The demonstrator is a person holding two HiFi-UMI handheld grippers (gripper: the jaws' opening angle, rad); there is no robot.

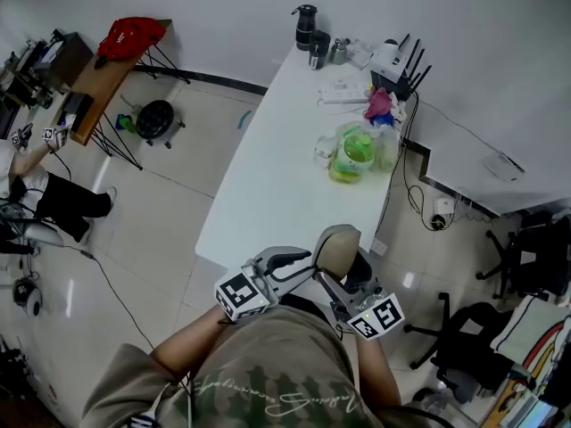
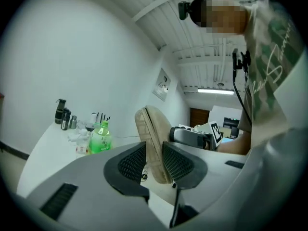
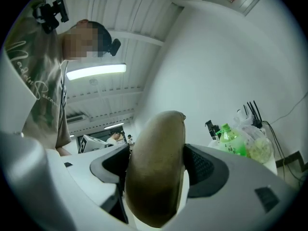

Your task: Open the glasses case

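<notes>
Case (image 1: 339, 248) aloft between both tongs, by table (image 1: 268, 176) near edge. Left gripper (image 2: 154, 161) clamped on its thin rim; right gripper (image 3: 156, 170) grasping broad body. Case looks light, stiff-shelled, with a matte, grippy skin. Seam likely best purchase.

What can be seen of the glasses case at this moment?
The glasses case is a rounded oval shell, tan and suede-like, with a seam running along its edge. Its halves look closed together, with no gap showing. It is held upright in the air at the near end of the white table, in front of the person. The left gripper pinches it across its thin side, and the right gripper clamps it across a wider part. Nothing else touches it.
</notes>
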